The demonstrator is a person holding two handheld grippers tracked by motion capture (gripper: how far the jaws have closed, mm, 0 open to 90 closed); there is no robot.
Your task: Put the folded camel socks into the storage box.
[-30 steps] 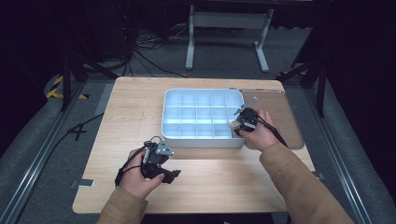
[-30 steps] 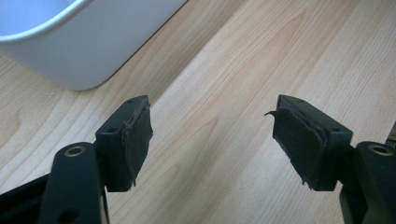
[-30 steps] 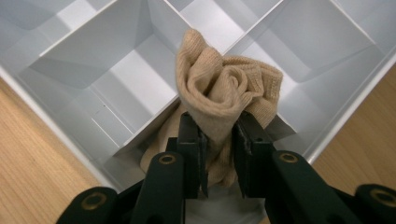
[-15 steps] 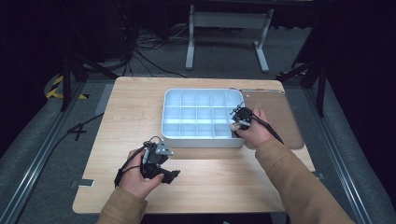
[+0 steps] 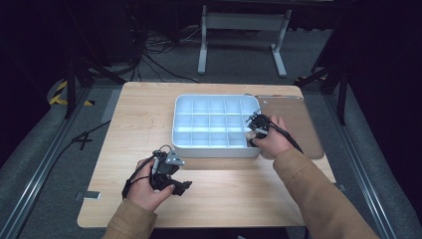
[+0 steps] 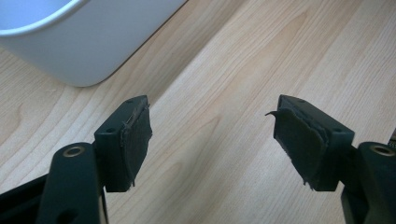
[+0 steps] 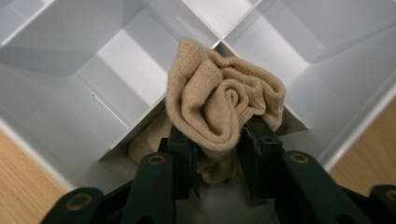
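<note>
**Inspector:** Rolled beige sock (image 7: 224, 105): it sits between the pads of the right claw (image 7: 217, 154), low in a compartment at the near right corner of the white divided tray (image 5: 185, 117). The jaws have just been opening; they stand at a narrow gap with the roll between them, and the pads look to be easing off the fabric rather than pressing it.

**Clerk:** So is it released?

**Inspector:** In my judgement, nearly. The bundle rests against the cross of the dividers, with more beige knit lying beneath it on the compartment floor. From the right claw's view I cannot tell whether that lower fabric is the same sock or a second one.

**Clerk:** And the other hand?

**Inspector:** The left claw (image 5: 171, 174) is wide open and holds nothing. It rests over bare wood of the desk (image 5: 149, 109), just in front of the tray's near wall, apart from it.

**Clerk:** Remaining work?

**Inspector:** Placement appears largely done. What is left, as I read it, is to open the right claw fully and lift it clear without dragging the roll up over the divider. The other compartments seen from above look empty.
</note>
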